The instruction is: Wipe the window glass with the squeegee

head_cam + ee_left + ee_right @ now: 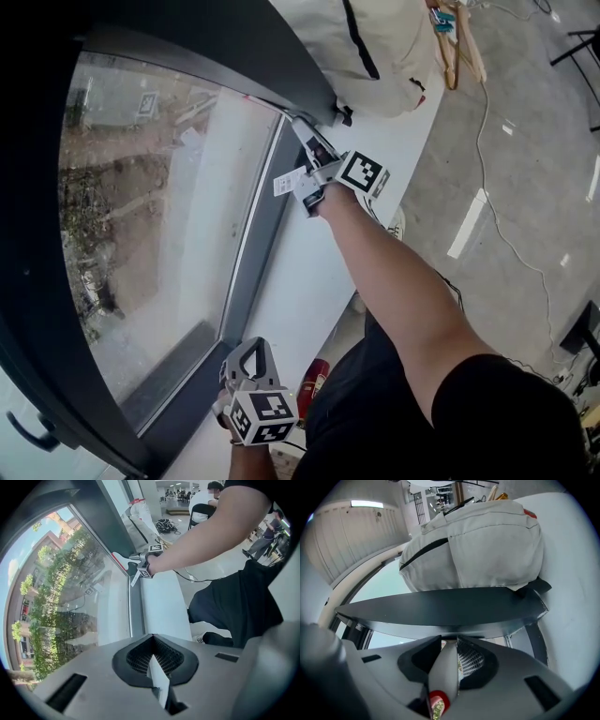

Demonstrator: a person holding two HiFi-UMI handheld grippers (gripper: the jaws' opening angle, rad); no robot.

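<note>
my right claw is stretched out on a bare arm to the far corner of the window glass, where the dark frame turns. its jaws are clamped on the squeegee: in the right gripper view the pale handle with its red end sits pinched between the two pads, and a broad dark bar crosses just past them, though i cannot tell whether that is the blade or the frame. the squeegee's head is up against the corner of the glass, and a small white tag hangs beside it. past that corner a cream bag rests on the white sill. my left claw is low and near me, over the near end of the sill just beside the frame, well apart from the squeegee, with its jaws drawn together; from the left gripper view it looks along the sill at my right claw. a pale cable trails over the grey floor off to the right.
</note>
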